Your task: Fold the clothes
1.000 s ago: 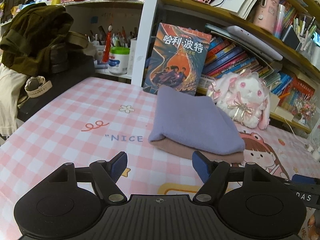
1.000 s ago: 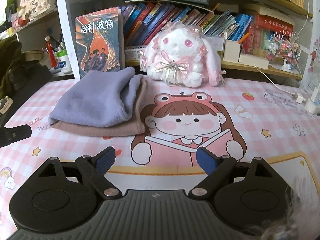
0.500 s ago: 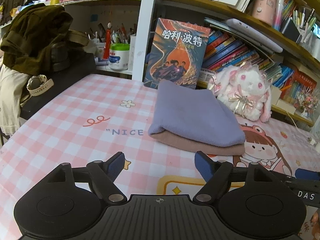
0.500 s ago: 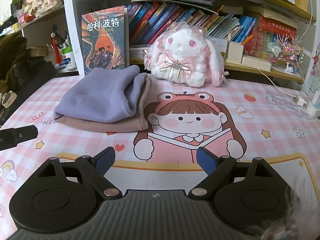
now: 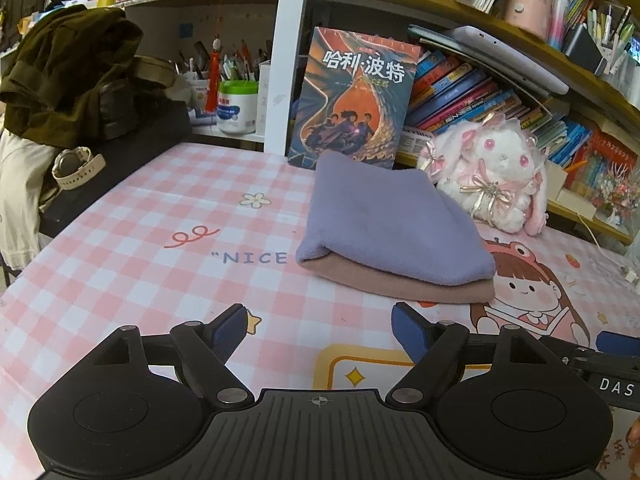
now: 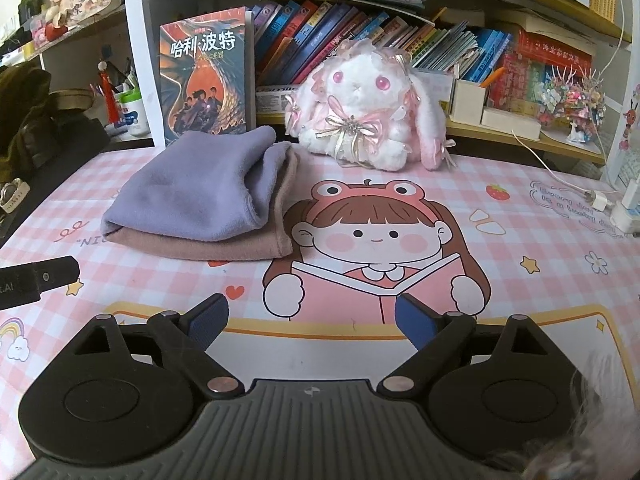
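Cluttered bookshelf behind a pink checked table (image 5: 120, 240); folded purple-and-pink clothes (image 5: 392, 236) lie mid-table, by the book. Left claw (image 5: 318, 330), jaws just widened, and right claw (image 6: 312, 320) are both wide, empty. Folding looks done; keep both claws clear of the stack.

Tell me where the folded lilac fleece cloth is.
The folded lilac fleece cloth lies atop a folded brown cloth at the mat's back left, before the upright book, beside the plush rabbit.
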`<state>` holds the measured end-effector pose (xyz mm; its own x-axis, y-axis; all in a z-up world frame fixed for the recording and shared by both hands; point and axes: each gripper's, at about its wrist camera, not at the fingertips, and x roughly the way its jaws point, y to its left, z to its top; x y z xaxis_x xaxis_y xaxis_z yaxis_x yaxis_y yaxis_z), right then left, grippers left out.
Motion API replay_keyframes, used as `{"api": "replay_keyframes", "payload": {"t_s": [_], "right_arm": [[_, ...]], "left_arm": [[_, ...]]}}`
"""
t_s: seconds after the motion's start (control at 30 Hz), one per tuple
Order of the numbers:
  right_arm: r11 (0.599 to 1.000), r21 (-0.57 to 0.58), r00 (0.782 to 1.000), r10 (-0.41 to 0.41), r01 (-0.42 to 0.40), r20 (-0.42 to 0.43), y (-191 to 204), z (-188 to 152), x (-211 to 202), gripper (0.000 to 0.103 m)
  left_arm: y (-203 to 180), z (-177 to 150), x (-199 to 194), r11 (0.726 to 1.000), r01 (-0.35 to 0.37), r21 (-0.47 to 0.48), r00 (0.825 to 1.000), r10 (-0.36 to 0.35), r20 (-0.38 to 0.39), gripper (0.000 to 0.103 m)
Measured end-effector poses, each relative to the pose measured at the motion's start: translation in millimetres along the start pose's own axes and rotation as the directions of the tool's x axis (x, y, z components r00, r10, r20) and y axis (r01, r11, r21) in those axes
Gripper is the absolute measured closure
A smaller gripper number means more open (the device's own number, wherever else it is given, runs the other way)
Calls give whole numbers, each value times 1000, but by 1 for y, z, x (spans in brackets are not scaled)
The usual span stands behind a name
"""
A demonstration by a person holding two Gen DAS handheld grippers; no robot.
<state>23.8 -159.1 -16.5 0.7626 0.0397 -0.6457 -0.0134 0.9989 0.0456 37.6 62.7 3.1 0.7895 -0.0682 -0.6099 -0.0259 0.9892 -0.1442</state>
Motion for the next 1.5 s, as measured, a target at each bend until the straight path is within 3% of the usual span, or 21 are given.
{"api": "replay_keyframes", "payload": {"t_s": [0.07,0.2,0.77,1.5], "right_arm": [[1000,-1,1000,-1,1,-2,0,0,1,13],[1000,-5,1000,-2,2,-4,1,1,1,13],[1000,-1,1000,2,-2,-8,1,0,2,12],[1000,-7,1000,-3,3,-23,4,-2,1,4]], "left_arm": [[0,0,0,1000,-3,6,1000,3,5,21],[-2,2,0,1000,-13,19,1000,13,14,10],[-2,1,-2,999,-16,34,1000,15,2,7],[-7,-3,0,998,-23,54,999,25,-38,7]]}}
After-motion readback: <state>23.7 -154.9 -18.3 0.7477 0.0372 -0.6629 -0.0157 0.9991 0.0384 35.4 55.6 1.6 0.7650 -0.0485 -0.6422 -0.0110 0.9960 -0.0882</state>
